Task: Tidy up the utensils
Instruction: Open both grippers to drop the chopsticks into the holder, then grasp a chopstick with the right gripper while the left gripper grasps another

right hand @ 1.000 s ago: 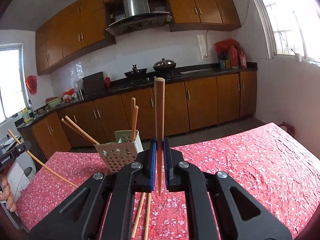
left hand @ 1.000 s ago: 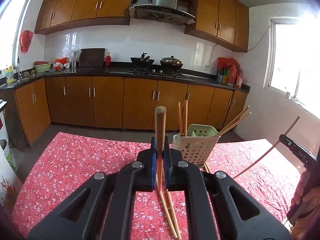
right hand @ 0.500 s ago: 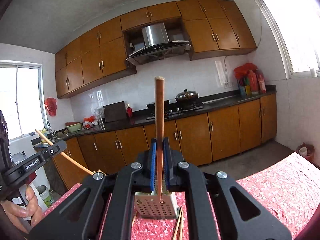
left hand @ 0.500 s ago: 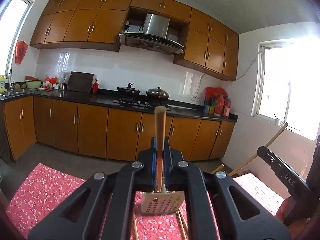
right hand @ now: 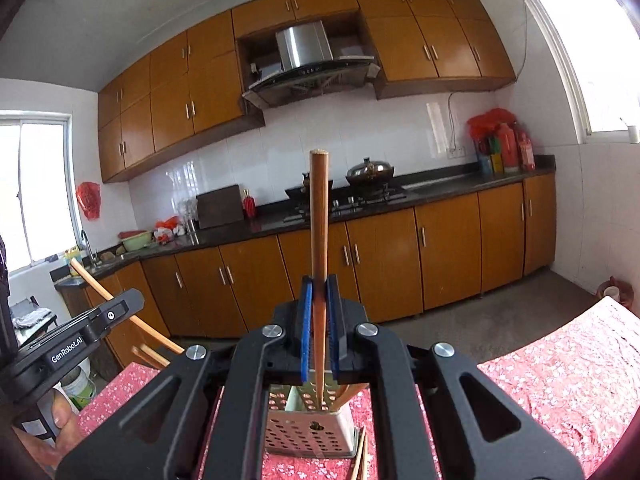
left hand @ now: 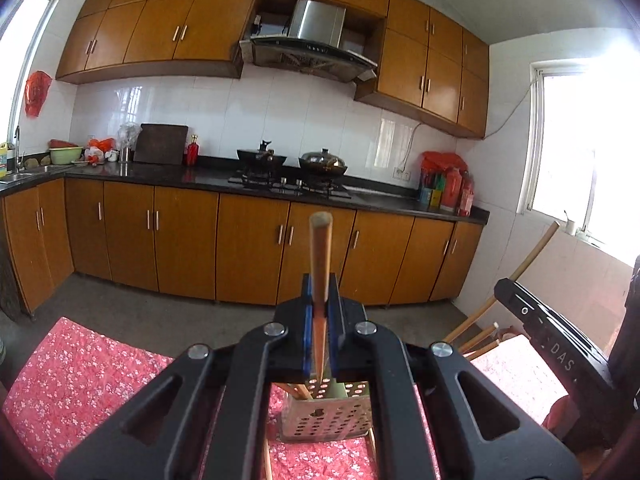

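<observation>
My left gripper (left hand: pixel 320 308) is shut on a wooden chopstick (left hand: pixel 321 256) that stands upright, its lower tip over the perforated utensil holder (left hand: pixel 328 416) on the red floral tablecloth. My right gripper (right hand: pixel 319 312) is shut on another wooden chopstick (right hand: pixel 319 216), upright, its tip inside or just above the same holder (right hand: pixel 308 432). Other chopsticks lean in the holder (left hand: pixel 476 340). The right gripper shows at the right of the left wrist view (left hand: pixel 560 348); the left gripper shows at the left of the right wrist view (right hand: pixel 72 344).
Loose chopsticks lie on the cloth beside the holder (right hand: pixel 362 456). The table with the red floral cloth (left hand: pixel 72 376) extends left and right (right hand: pixel 560 368). Kitchen cabinets and counter (left hand: pixel 248 184) stand behind.
Both grippers have lifted and tilted up with their chopsticks and moved over the holder. The holder now lies low, right under the jaws, in both views.
</observation>
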A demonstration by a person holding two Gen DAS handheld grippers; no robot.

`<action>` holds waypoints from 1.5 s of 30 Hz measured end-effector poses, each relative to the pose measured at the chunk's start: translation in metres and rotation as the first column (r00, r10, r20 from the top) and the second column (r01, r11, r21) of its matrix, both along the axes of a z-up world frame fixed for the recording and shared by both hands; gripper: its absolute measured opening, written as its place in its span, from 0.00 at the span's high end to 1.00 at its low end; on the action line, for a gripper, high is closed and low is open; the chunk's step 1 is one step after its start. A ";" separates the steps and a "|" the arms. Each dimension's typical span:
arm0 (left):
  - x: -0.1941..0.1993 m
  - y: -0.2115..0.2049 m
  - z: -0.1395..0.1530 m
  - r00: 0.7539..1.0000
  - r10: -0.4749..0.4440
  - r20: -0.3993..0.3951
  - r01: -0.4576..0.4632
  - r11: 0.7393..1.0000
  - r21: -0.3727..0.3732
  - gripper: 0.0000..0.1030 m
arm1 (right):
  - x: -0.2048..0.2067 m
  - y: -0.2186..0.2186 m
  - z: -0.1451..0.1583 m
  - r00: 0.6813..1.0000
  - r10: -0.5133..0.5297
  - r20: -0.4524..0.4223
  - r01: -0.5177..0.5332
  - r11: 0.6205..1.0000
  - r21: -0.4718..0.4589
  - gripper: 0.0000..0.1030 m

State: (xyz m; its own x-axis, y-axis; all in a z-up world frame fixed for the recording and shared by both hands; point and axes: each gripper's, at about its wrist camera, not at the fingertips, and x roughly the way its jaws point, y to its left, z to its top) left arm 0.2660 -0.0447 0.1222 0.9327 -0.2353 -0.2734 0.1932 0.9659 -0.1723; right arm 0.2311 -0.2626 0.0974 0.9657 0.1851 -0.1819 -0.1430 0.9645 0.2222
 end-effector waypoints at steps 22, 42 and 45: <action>-0.077 0.082 -0.065 0.975 0.175 -0.134 -0.167 0.983 0.072 0.76 | -0.064 -0.039 -0.074 0.947 -0.088 -0.309 0.060 0.993 -0.098 0.70; -0.090 0.085 -0.193 0.881 0.137 -0.452 -0.088 0.988 0.128 0.76 | -0.036 0.032 -0.205 0.762 0.005 -0.647 -0.130 0.981 -0.146 0.88; -0.086 0.077 -0.196 0.874 0.107 -0.473 -0.057 0.991 0.118 0.76 | -0.030 0.025 -0.207 0.768 -0.024 -0.640 -0.107 0.980 -0.165 0.92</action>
